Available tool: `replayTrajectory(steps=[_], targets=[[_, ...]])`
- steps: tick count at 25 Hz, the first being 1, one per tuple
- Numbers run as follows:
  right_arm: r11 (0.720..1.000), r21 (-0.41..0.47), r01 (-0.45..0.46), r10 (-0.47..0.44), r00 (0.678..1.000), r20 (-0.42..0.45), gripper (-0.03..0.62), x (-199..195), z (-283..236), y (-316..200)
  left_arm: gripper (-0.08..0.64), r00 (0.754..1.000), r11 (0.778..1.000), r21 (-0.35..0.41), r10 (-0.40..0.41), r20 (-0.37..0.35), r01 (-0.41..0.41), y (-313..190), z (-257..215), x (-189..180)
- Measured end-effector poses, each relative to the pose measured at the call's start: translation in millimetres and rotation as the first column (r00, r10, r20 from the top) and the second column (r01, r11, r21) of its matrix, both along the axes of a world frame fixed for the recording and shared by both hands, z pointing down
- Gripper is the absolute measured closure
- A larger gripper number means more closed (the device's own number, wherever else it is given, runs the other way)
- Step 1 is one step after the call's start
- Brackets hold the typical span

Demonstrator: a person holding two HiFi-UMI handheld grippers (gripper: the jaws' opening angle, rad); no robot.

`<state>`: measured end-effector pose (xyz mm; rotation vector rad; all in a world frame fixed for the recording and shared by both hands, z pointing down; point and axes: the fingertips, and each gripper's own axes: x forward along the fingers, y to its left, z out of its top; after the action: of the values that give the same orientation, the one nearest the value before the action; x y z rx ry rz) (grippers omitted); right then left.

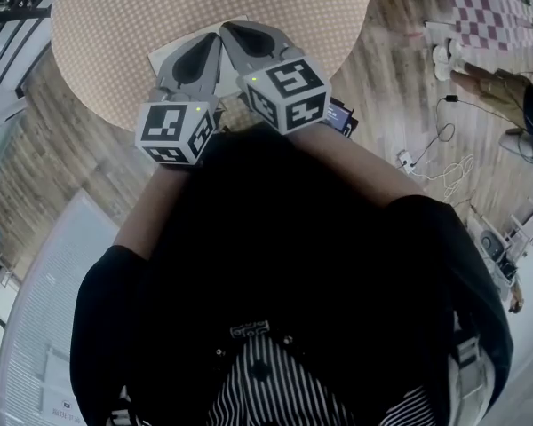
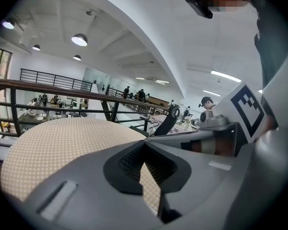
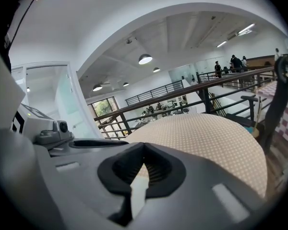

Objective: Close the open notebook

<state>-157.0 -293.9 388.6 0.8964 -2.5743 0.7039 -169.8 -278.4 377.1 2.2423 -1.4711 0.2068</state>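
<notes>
The round table (image 1: 98, 25) has a tan dotted cloth. A white notebook (image 1: 171, 53) lies near its front edge, mostly hidden under both grippers, so I cannot tell whether it lies open or closed. My left gripper (image 1: 213, 39) and right gripper (image 1: 226, 27) sit side by side above it, tips close together. In the left gripper view the left gripper (image 2: 144, 143) has its jaws met at the tip, nothing between them. In the right gripper view the right gripper (image 3: 144, 145) is shut and empty too, and a strip of white page (image 3: 138, 195) shows under the jaws.
A dark device (image 1: 342, 118) sits off the table's near right edge. Cables (image 1: 435, 153) trail over the wooden floor at right. A checkered cloth (image 1: 489, 11) is at the far right. A railing (image 2: 62, 92) runs behind the table, and a dark chair (image 3: 277, 97) stands to its right.
</notes>
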Motion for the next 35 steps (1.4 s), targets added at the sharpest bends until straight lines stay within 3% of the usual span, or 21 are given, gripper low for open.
replayTrajectory(steps=[9, 13, 22, 29, 35], targets=[[0.996, -0.022, -0.091, 0.091, 0.996, 0.005, 0.592, 8.5, 26.5, -26.8, 0.558, 0.998, 0.997, -0.072, -0.034, -0.045, 0.030, -21.5, 31.7, 5.6], [0.996, -0.059, -0.065, 0.066, 0.998, 0.018, 0.592, 8.3, 42.1, -30.1, 0.558, 0.998, 0.993, -0.112, -0.039, -0.044, 0.034, -27.6, 49.7, 4.7], [0.989, -0.103, -0.102, 0.098, 0.994, -0.037, 0.592, 10.0, 81.5, -22.0, 0.558, 0.998, 0.981, -0.193, -0.036, -0.057, 0.024, -24.6, 76.2, 6.1], [0.986, -0.147, -0.079, 0.068, 0.995, -0.074, 0.592, 15.4, 111.1, -21.7, 0.558, 0.998, 0.970, -0.241, -0.024, -0.065, 0.008, -33.2, 101.4, 4.6], [0.984, -0.139, -0.115, 0.095, 0.986, -0.140, 0.592, 30.6, 134.2, -27.2, 0.558, 0.994, 0.965, -0.260, -0.012, -0.108, -0.017, -36.2, 115.8, 14.3]])
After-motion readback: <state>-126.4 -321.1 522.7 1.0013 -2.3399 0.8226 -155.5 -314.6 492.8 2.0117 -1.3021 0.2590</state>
